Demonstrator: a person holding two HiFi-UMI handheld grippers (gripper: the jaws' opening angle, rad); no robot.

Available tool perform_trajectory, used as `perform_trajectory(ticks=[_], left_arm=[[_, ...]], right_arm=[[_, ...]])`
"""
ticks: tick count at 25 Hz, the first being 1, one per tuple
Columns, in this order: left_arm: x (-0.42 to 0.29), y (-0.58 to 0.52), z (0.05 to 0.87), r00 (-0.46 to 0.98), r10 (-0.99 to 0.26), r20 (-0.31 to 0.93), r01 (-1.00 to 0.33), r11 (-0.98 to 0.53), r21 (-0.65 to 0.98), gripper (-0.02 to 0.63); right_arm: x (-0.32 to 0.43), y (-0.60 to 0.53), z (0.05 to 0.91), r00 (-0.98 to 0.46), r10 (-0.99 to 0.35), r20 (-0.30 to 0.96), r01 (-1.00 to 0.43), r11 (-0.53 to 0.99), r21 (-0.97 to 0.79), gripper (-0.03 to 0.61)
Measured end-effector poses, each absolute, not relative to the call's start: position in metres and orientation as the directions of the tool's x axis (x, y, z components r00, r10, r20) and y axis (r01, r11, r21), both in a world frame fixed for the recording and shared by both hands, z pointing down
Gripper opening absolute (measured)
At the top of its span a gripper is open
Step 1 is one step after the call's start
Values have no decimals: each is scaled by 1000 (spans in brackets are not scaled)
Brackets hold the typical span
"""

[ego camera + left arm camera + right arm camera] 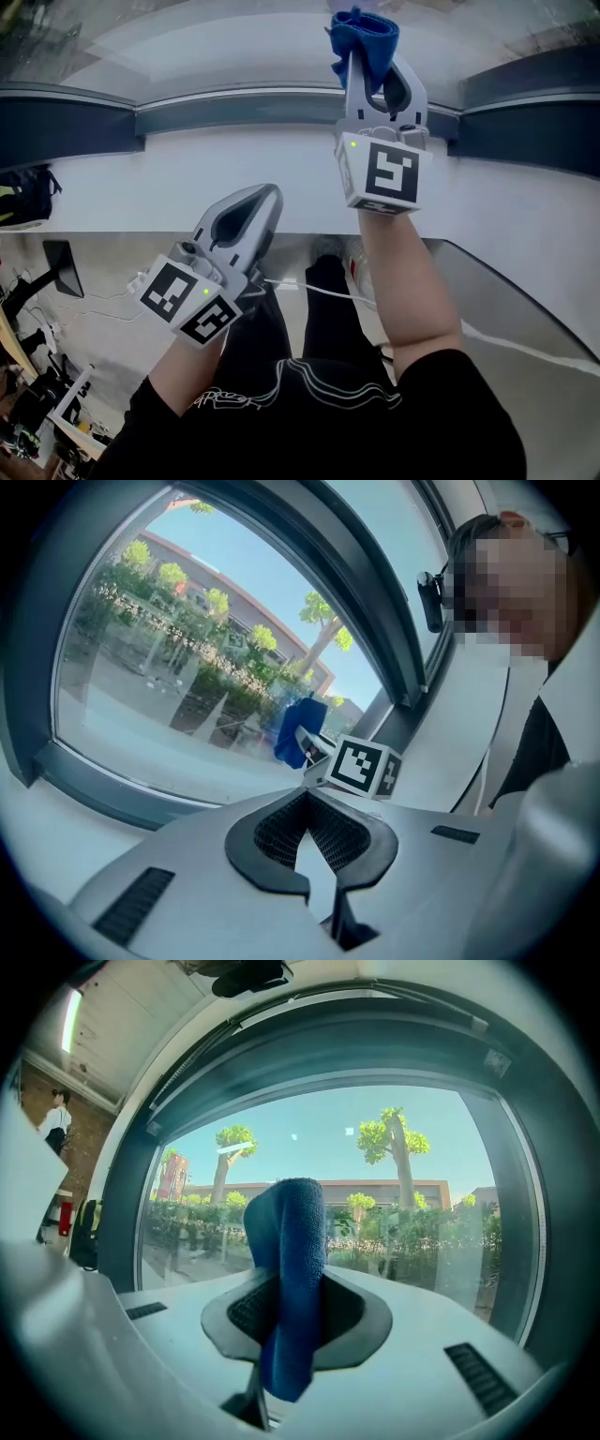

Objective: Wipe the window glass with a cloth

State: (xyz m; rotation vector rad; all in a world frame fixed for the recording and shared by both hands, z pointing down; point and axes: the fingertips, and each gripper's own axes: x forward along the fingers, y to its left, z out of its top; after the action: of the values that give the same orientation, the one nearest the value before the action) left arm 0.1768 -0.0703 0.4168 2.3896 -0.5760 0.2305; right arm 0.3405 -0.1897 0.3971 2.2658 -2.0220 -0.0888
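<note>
**A:** Fig. note: where's the cloth?

**B:** The blue cloth [292, 1260] sits in your right gripper [292, 1321], jaws clenched on its fold. It's held up before the window glass [403, 1213]; contact w/ the pane can't be told.

**A:** Risks?

**B:** The grip is narrow, so a hard drag may pull the cloth out, or bare jaw tips may scrape the glass. Your left gripper [314, 832], jaws together on nothing, hangs low by the sill [187, 187], prob. too far to catch a drop.

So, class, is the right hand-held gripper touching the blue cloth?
Touching. The right gripper view shows the blue cloth pinched between the two jaws of the right hand-held gripper.
</note>
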Motion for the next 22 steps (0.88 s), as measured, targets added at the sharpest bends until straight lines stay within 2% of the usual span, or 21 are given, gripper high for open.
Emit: perform_trajectory(ticks=[12, 22], left_arm=[[279, -44, 416, 912, -275, 306, -407, -707, 578, 6], [337, -31, 423, 929, -209, 304, -355, -735, 578, 6]], right_arm=[[439, -151, 381, 131, -991, -9, -984, -131, 123, 67], [525, -112, 384, 253, -967, -36, -959, -256, 123, 67]])
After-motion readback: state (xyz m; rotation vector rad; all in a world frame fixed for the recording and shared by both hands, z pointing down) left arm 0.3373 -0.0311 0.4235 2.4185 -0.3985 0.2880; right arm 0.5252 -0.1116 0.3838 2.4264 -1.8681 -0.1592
